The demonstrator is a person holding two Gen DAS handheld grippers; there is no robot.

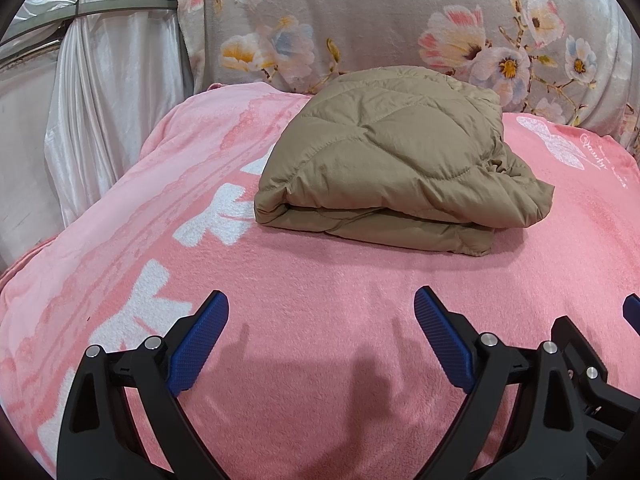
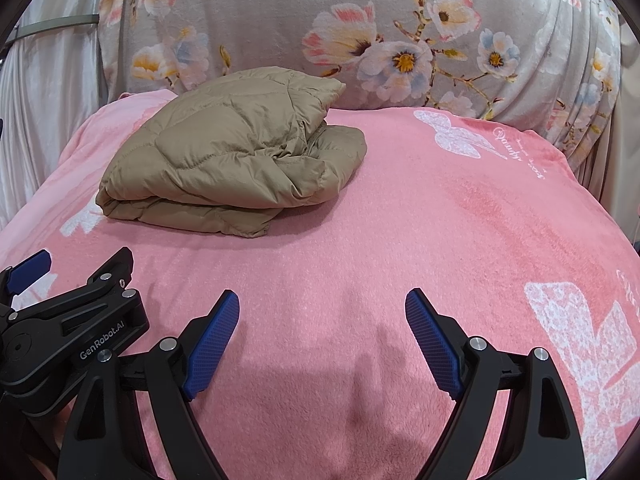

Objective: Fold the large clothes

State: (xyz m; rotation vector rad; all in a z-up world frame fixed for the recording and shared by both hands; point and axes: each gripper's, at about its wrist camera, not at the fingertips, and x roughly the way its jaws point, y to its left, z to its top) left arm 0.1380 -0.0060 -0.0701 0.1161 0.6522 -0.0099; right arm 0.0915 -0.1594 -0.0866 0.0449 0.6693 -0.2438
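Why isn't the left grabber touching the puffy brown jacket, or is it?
Apart. The left wrist view shows the left gripper open, with bare pink blanket between its fingertips and the folded jacket.

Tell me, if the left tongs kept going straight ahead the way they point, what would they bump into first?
Probably the folded tan puffer jacket, which lies straight ahead of the open left tongs on the pink blanket. If they point slightly downward, they might brush the blanket first; depth is hard to judge.

Bright, even light, soft shadows, sharp focus, fisheye-bent dark corners.
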